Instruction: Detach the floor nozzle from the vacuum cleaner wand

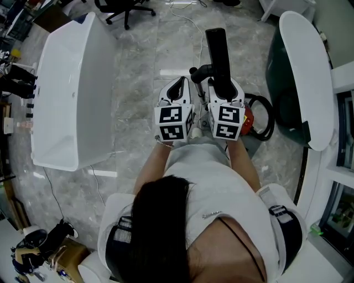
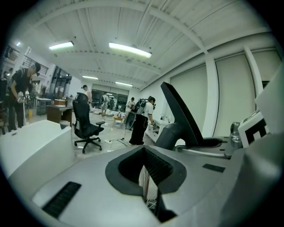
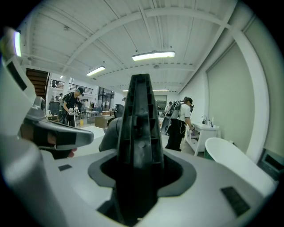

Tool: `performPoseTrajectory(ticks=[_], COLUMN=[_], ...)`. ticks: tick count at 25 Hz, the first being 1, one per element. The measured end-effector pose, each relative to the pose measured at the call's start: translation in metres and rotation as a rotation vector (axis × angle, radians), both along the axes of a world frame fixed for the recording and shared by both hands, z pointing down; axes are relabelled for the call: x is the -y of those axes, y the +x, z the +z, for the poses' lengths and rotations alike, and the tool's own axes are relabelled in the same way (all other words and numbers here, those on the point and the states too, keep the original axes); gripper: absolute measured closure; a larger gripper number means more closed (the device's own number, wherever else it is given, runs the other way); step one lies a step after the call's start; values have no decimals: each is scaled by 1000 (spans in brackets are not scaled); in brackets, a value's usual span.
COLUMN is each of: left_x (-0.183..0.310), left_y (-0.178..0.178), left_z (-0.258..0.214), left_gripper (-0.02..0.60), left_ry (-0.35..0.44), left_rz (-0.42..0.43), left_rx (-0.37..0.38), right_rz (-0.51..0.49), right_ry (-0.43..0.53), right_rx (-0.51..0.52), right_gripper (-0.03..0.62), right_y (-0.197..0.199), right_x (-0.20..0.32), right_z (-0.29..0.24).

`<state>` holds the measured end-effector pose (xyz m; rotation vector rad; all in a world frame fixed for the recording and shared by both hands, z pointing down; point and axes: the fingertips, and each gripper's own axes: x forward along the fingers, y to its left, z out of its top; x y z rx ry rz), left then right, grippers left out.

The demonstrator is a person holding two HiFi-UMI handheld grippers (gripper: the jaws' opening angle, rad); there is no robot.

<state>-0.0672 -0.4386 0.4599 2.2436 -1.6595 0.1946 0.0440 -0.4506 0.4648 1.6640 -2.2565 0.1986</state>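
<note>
My right gripper (image 1: 224,88) is shut on the black floor nozzle (image 1: 217,50), which stands up from between its jaws and fills the middle of the right gripper view as the nozzle (image 3: 140,133). A grey curved neck (image 1: 202,71) juts from the nozzle's left side. I cannot tell whether a wand is joined to it. My left gripper (image 1: 178,85) is held close beside the right one, just left of that neck. Its jaws (image 2: 146,170) are shut with nothing between them. The red vacuum body (image 1: 250,119) and its black hose (image 1: 266,119) lie on the floor under my right hand.
A white bathtub (image 1: 72,94) stands at the left. Another white tub with a dark green side (image 1: 310,72) stands at the right. A black office chair (image 1: 124,8) and a white cable (image 1: 185,19) are further ahead on the marble floor. Several people stand in the background.
</note>
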Motion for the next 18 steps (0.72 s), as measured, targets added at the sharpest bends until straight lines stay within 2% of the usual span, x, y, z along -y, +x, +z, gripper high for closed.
performPoseTrajectory(ticks=[18], left_x=[9], left_y=[-10], left_z=[24], left_gripper=[578], left_ry=[-47], left_rz=[-19], left_rx=[3], right_rz=[8], right_ry=[4], right_rx=[-13], right_gripper=[370], right_y=[-1], right_x=[12], right_z=[5])
